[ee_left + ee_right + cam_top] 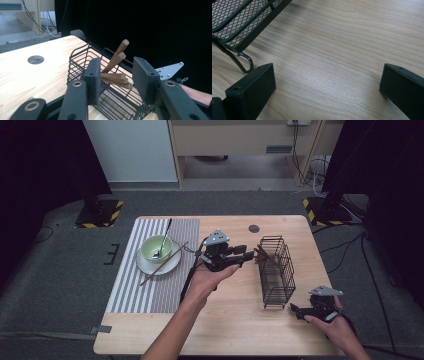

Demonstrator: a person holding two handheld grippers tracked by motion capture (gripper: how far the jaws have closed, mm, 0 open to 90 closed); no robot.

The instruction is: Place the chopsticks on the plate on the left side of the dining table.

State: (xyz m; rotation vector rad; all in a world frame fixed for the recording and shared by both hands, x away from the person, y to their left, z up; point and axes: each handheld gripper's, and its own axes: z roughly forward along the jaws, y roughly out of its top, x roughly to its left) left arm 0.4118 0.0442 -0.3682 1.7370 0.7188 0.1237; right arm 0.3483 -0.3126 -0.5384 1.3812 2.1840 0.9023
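A person's left tongs (254,254) hover at the far end of a black wire basket (278,285) on the counter (235,320), jaws part-open around the butt ends of wooden chopsticks (117,75) that lean out over the rim; the pads appear not to press on any of them. The right tongs (296,309) rest low by the basket's near end, jaws wide and holding nothing.

The sticks lie loosely crossed, so closing on the bundle could pinch one and flick the others out, or drag the light basket across the wood, as the right tongs are not steadying it. A tilted stick may also snag in the mesh.

Counted: five chopstick ends at the basket in the left gripper view; two more chopsticks (165,263) lying across a white plate (150,266); one green bowl (156,248) with one spoon (163,242) in it; one striped mat (150,290); one basket.
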